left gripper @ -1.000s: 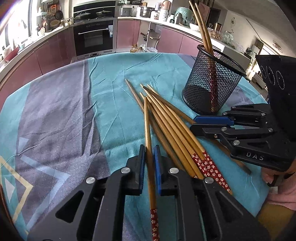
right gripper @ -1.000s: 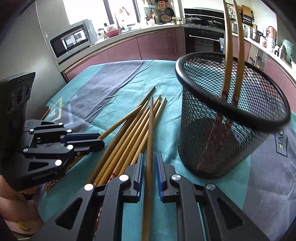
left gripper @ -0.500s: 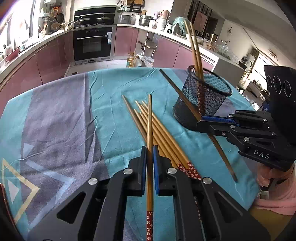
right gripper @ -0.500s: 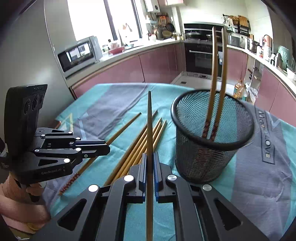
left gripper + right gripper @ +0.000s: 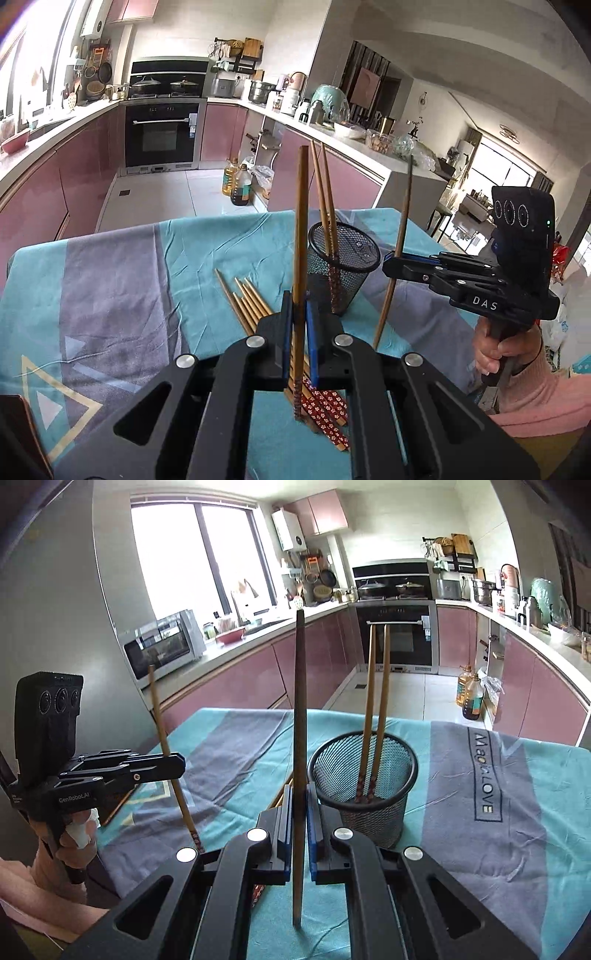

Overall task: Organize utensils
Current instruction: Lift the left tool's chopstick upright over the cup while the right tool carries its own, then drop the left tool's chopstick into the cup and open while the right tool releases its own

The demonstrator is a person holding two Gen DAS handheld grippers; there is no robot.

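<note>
A teal and grey tablecloth [image 5: 110,280] covers the table, with a black mesh cup [image 5: 364,786] holding two chopsticks upright. Loose chopsticks [image 5: 247,302] lie bunched beside it. The left gripper [image 5: 298,317] is clamped on one raised chopstick [image 5: 301,229]; the right gripper [image 5: 298,812] pinches another chopstick [image 5: 300,720] likewise.

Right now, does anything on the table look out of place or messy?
Yes. Several chopsticks lie loose and fanned on the tablecloth beside the mesh holder, which has only two inside. Each tool holds one more. Nothing looks spilled or broken.
</note>
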